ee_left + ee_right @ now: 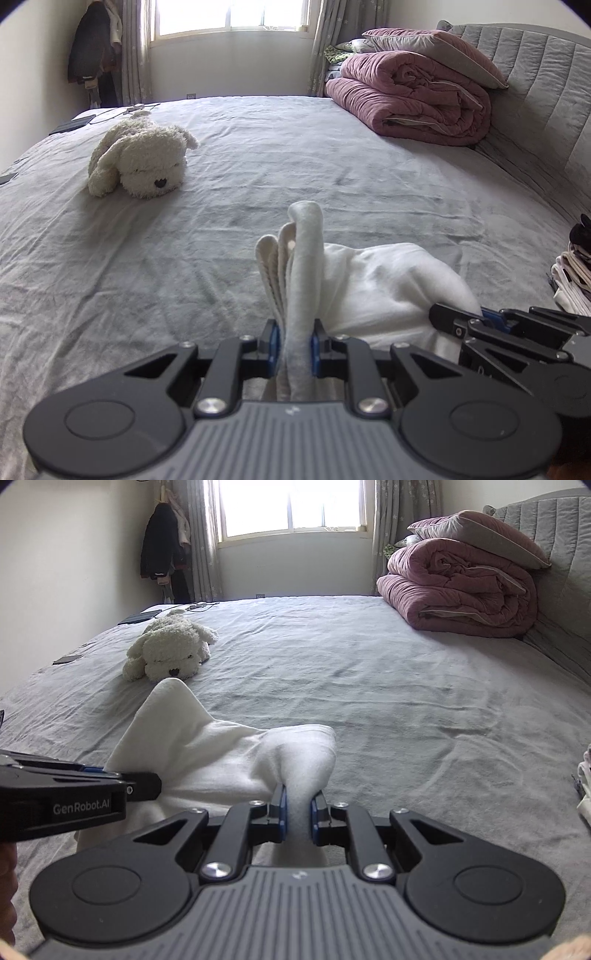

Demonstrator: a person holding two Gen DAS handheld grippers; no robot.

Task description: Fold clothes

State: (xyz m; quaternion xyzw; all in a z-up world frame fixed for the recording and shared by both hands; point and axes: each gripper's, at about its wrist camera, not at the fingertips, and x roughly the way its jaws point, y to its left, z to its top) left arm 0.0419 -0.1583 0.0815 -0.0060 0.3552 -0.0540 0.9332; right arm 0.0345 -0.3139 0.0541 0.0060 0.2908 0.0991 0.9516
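White fleecy garment [373,291] hangs bunched over the near edge of the wrinkled grey bed sheet [221,229], stretched side to side between both tools. Left gripper [295,341] clamps several folded layers (edges upright); right gripper [298,814] pinches one twisted end. Open sheet ahead.

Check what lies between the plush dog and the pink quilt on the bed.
Nothing: only bare grey sheet lies between the plush dog and the pink quilt, as both wrist views show.

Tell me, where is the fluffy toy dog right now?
The toy dog lies on the grey bed, far left in both views, beyond the white garment and across from the folded pink quilt.
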